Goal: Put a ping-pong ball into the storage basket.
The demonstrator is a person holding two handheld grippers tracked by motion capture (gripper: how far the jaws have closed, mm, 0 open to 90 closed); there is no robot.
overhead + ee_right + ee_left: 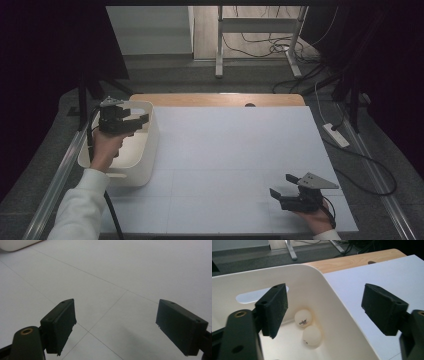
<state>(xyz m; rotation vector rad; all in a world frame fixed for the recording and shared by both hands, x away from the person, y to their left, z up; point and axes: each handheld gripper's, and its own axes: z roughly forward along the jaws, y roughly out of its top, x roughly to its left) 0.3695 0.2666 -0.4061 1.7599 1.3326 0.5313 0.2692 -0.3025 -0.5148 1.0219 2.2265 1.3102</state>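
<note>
A white bin (149, 150) stands at the left side of the table. My left gripper (136, 119) hovers over it, open, with nothing between its jaws. In the left gripper view the open gripper (324, 302) looks down past the bin's wall (337, 312) onto two white table-tennis balls: one with dark print (303, 318) and one nearer (312, 335), touching each other on the bin floor. My right gripper (281, 185) rests low near the table's front right, open and holding nothing. In its own view the right gripper (116, 315) faces the bare white sheet (120, 277).
A white sheet (235, 150) covers most of the wooden table (220, 99). A corner of the bin (15, 245) shows far off in the right gripper view. Beyond the table are a desk frame (260, 35) and floor cables (350, 145).
</note>
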